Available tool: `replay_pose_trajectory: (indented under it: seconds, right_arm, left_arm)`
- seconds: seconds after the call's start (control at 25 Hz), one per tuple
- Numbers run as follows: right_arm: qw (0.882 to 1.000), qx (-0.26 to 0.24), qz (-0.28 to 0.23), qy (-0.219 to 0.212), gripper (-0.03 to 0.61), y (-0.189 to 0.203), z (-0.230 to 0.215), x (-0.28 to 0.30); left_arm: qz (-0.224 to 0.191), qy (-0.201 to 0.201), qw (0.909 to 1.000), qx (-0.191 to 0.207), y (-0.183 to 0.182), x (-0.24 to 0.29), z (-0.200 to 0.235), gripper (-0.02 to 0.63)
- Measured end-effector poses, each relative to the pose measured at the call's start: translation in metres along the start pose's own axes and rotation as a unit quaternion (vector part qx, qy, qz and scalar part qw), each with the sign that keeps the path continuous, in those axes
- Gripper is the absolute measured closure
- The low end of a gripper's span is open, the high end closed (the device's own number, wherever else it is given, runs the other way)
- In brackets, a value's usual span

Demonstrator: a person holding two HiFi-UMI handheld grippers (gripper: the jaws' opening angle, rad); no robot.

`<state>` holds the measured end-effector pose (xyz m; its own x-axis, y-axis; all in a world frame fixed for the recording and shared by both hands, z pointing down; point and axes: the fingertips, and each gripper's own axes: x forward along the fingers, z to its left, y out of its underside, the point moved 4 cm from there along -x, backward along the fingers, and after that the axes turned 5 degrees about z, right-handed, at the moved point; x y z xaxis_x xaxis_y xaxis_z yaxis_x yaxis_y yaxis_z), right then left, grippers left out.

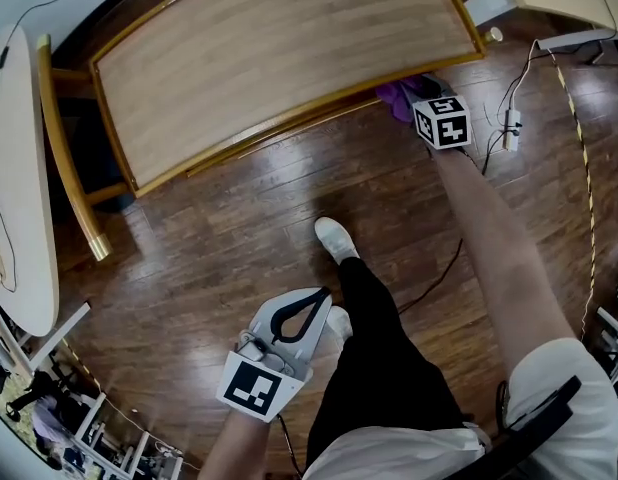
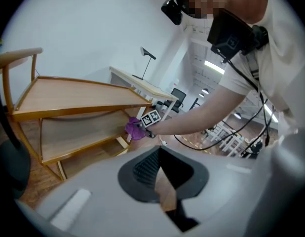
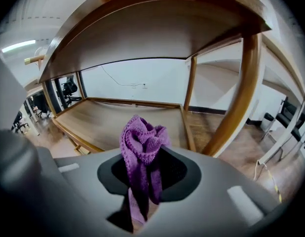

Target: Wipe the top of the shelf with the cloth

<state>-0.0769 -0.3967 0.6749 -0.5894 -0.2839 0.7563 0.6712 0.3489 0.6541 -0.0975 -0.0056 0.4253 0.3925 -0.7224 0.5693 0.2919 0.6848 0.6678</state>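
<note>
Purple knitted cloth (image 3: 140, 138) sits bunched and clamped between the closed jaws of the right gripper (image 3: 142, 156), which a person holds at the front right corner of a wooden shelf (image 1: 289, 58). From the head view, the cloth peeks out just under the rim of the shelf's top board, beside the gripper's marker cube (image 1: 442, 121). The right gripper view looks beneath that top board toward the lower board (image 3: 118, 120), with the cloth's loose end hanging down between the jaws. The top board itself lies bare and the cloth is not on it. The left gripper (image 1: 314, 303) hangs low beside the person's dark trouser leg (image 1: 379, 348), well apart from the shelf, over the glossy wood floor (image 1: 239, 228); its jaws meet at the tips with nothing between them.
</note>
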Motion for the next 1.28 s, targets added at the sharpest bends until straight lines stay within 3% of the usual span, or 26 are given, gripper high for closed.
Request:
replay_pose_trajectory:
  seconds: [0.24, 0.4, 0.56, 0.72, 0.84, 1.04, 1.28]
  right_arm:
    - [0.996, -0.061, 0.023, 0.059, 0.488, 0.009, -0.026, -0.011]
    - [0.997, -0.069, -0.013, 0.033, 0.488, 0.002, 0.005, -0.031]
    - [0.989, -0.105, -0.063, -0.077, 0.489, -0.012, 0.113, -0.043]
    - [0.960, -0.178, -0.087, -0.196, 0.488, -0.013, 0.254, -0.045]
    - [0.943, -0.189, -0.093, -0.257, 0.488, -0.011, 0.339, -0.033]
    - [0.925, -0.197, -0.096, -0.309, 0.488, -0.019, 0.432, -0.009]
    - [0.917, -0.233, -0.081, -0.313, 0.488, -0.024, 0.475, 0.022]
  left_arm:
    - [-0.002, -0.015, 0.9999, -0.006, 0.005, -0.003, 0.000, 0.592]
    - [-0.012, -0.023, 0.9995, -0.018, 0.012, -0.009, 0.000, 0.592]
    - [-0.031, -0.043, 0.9982, -0.028, 0.017, -0.024, 0.005, 0.592]
    - [-0.053, -0.060, 0.9961, -0.035, 0.025, -0.042, 0.005, 0.592]
    - [-0.056, -0.076, 0.9947, -0.041, 0.037, -0.055, 0.005, 0.592]
    - [-0.063, -0.107, 0.9908, -0.052, 0.054, -0.077, 0.013, 0.592]
    - [-0.074, -0.134, 0.9858, -0.069, 0.065, -0.092, 0.023, 0.592]
